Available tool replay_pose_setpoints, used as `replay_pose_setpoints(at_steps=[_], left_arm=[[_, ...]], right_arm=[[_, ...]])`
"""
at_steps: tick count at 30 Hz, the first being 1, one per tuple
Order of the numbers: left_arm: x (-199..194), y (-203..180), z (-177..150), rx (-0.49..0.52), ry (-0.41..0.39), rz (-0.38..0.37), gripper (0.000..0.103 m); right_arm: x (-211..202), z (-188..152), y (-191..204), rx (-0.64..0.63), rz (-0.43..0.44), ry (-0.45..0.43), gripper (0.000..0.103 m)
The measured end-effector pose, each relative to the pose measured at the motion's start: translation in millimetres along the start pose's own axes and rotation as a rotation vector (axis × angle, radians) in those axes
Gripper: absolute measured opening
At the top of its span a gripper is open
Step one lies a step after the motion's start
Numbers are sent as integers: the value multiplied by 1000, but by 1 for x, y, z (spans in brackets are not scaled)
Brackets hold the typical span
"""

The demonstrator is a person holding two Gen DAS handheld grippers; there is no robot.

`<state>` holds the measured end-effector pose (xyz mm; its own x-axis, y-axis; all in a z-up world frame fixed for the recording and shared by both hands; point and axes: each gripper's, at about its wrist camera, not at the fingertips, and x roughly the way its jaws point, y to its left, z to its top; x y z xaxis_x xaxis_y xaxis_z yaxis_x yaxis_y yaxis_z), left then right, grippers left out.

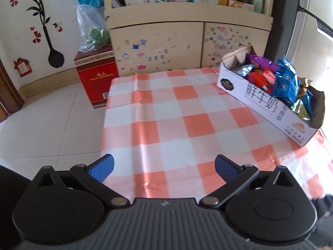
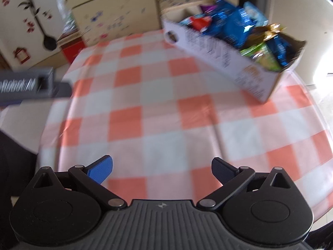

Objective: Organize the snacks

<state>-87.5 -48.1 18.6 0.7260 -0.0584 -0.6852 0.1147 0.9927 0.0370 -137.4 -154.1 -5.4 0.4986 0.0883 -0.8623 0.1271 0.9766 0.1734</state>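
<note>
Left wrist view: the left gripper (image 1: 164, 165) hangs above the near edge of a table (image 1: 158, 112) spread with an orange-and-white checked cloth, its blue-padded fingers (image 1: 103, 167) spread wide with nothing between them. A long white carton (image 1: 258, 102) lies at the far right of the table, at an angle, heaped with snacks (image 1: 276, 81) in blue, red, purple, silver and green wrappers. The cloth between gripper and carton is bare. Beyond the table stands a pale wooden cabinet (image 1: 158, 43) dotted with stickers, its open shelf crowded with boxes and bottles. A red box (image 1: 96, 79) sits on the tiled floor to the cabinet's left, a clear plastic bag (image 1: 91, 29) of greens on top of it. A flower decal (image 1: 39, 6) marks the wall.

Right wrist view, blurred: the right gripper (image 2: 162, 167) hovers over the checked table (image 2: 145, 95), fingers (image 2: 101, 169) also wide apart and empty. The carton (image 2: 220, 52) of snacks (image 2: 235, 24) lies at upper right, well apart from the fingers. A grey device body (image 2: 27, 87) juts in from the left edge. The cabinet (image 2: 124, 18) and red box (image 2: 71, 51) show behind.
</note>
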Motion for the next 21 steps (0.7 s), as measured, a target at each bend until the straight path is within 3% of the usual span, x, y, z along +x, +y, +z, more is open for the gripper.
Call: replay_pose_setpoints(at_steps=[4,11,21], left_arm=[[3,14,-3,-44,20,-29,102],[9,26,-6,-95,49,-53,102],[15,29,-7,-110,87,-59,102]], right_arm=[[18,0,15,-49,-63,9,103],[47,19,1,-8,-174,-19,103],[65,27,0,-70,-154,-232,103]])
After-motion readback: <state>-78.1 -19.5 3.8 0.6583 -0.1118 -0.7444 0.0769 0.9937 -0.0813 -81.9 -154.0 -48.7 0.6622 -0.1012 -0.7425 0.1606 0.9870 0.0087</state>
